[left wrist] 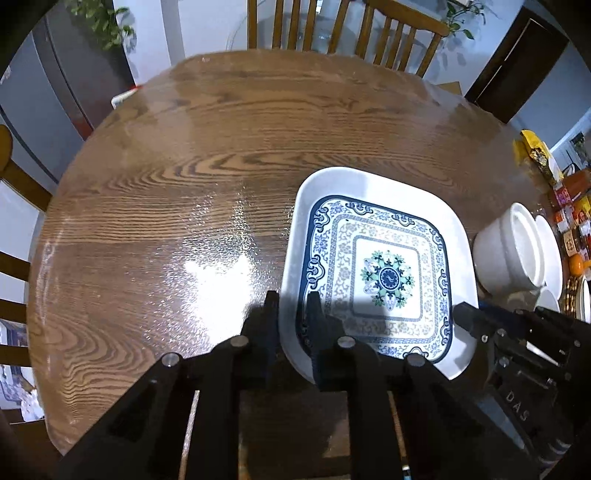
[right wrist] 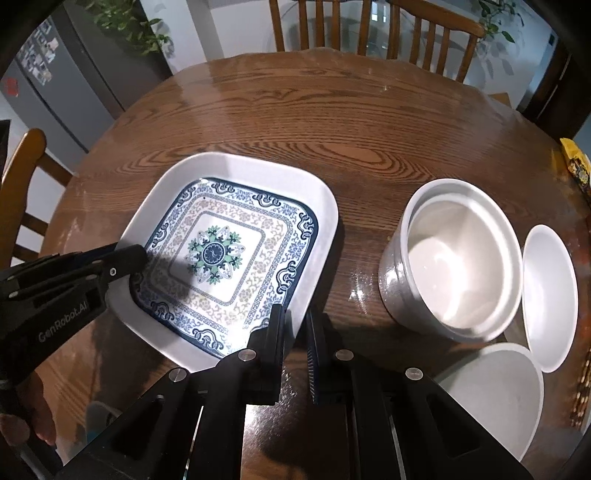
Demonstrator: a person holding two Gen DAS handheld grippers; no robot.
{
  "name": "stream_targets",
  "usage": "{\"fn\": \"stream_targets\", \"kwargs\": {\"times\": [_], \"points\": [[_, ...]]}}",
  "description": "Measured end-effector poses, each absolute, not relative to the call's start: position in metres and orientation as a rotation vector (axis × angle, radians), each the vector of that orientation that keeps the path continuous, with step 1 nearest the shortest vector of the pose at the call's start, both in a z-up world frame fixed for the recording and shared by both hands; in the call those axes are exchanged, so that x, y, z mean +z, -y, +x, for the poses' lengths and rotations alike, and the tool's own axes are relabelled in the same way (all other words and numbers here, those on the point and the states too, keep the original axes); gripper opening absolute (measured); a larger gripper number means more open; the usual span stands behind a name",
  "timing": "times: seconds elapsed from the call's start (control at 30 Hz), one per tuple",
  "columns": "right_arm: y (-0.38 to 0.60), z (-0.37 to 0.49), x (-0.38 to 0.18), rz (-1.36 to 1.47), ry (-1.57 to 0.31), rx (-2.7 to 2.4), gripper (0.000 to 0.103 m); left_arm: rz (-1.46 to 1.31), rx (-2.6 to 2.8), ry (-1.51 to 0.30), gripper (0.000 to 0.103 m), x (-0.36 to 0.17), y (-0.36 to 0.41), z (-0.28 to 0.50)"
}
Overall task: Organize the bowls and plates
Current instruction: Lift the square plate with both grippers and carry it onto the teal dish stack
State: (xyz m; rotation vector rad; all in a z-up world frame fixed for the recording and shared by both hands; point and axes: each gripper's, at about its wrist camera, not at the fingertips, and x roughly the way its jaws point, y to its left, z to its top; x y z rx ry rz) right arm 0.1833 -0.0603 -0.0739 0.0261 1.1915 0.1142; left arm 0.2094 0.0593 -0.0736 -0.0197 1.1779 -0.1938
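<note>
Square plate [right wrist: 229,254], white rim with blue-and-green patterned centre, lies flat on the round wooden table [left wrist: 207,155], toward the near side.

Left gripper [left wrist: 293,314]: jaws drawn close together and clamped on the plate's near-left rim, one finger outside the rim, the other inside over the blue border. In the right wrist view the same gripper comes in from the left, its tip on the plate's left edge.

Right gripper [right wrist: 297,325]: jaws nearly together, pinching the near-right corner of the same plate; left finger lies over the rim, right finger just outside it above bare wood. Whether the plate is off the table cannot be told.

Right of the plate, apart from it: stack of white bowls [right wrist: 454,258], nested, upright. Just beyond it to the right a small white plate [right wrist: 550,295]; a larger white plate [right wrist: 495,391] lies nearer the camera, its edge passing under the bowls' base.

Surface: glossy wood grain, strong glare patch left of the square plate. Far half of the table is bare. Packets and boxes [left wrist: 565,206] crowd the right edge.

Room: wooden chairs [left wrist: 343,33] at the far side, another at left; grey refrigerator [right wrist: 55,85] far left; leafy plant [right wrist: 125,22] above it; dark door far right.
</note>
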Motion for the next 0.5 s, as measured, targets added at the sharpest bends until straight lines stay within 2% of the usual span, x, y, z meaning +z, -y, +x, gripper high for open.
{"fn": "stream_targets", "kwargs": {"times": [0.5], "points": [[0.055,0.121,-0.022,0.028,-1.035,0.133,0.012,-0.018,-0.190,-0.997,0.012,-0.009,-0.073,0.131]]}}
